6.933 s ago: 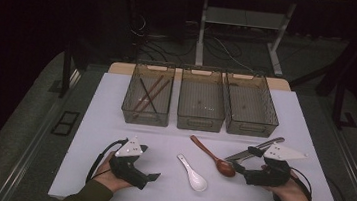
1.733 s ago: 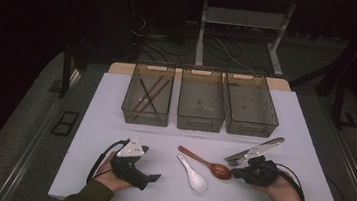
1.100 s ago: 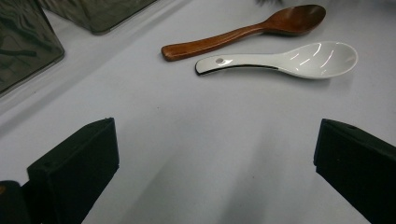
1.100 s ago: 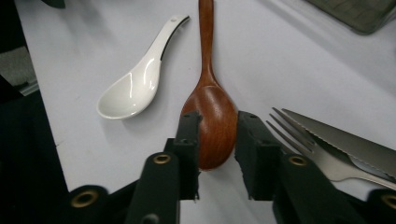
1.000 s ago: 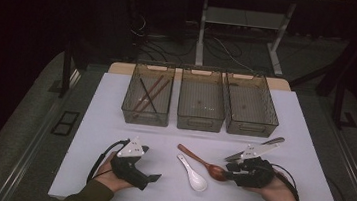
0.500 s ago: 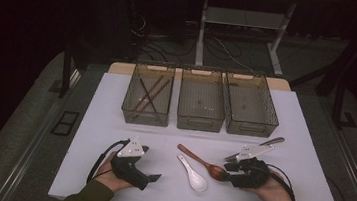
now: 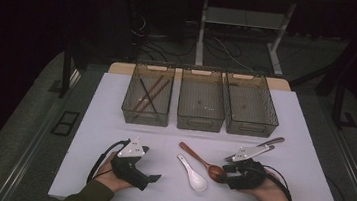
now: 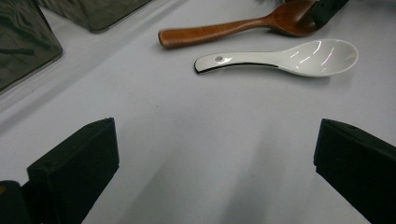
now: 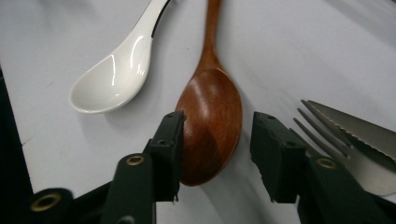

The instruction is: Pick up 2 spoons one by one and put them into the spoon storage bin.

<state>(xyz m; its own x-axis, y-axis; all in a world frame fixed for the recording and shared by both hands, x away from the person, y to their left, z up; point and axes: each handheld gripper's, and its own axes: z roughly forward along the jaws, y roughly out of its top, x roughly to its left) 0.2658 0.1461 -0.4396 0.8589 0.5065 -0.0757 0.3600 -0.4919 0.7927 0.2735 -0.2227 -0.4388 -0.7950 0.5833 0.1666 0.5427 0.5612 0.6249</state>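
Wooden spoon (image 7: pixel 203 162) between ceramic spoon (image 7: pixel 193 173) and fork (image 9: pixel 327 135), bins (image 7: pixel 201 106) behind.

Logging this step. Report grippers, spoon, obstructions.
Right gripper jaws straddle the wooden spoon bowl, just been opening, not clamped. Left gripper open, idle. Fork close beside.

Across the earlier pictures the right gripper (image 7: pixel 226 169) has drawn back from the far right part of the white table (image 7: pixel 306 159), sliding nearer the person and leftward until it sits at the bowl of the brown wooden spoon (image 7: pixel 202 161). That spoon has turned, its bowl swung toward the front edge so that it now lies close beside the white ceramic soup spoon (image 7: pixel 193 172). The steel fork and knife (image 7: pixel 257 148), once under the gripper, lie uncovered behind it. Its jaws have just been opening; the wooden bowl sits between them, seemingly brushing one pad.
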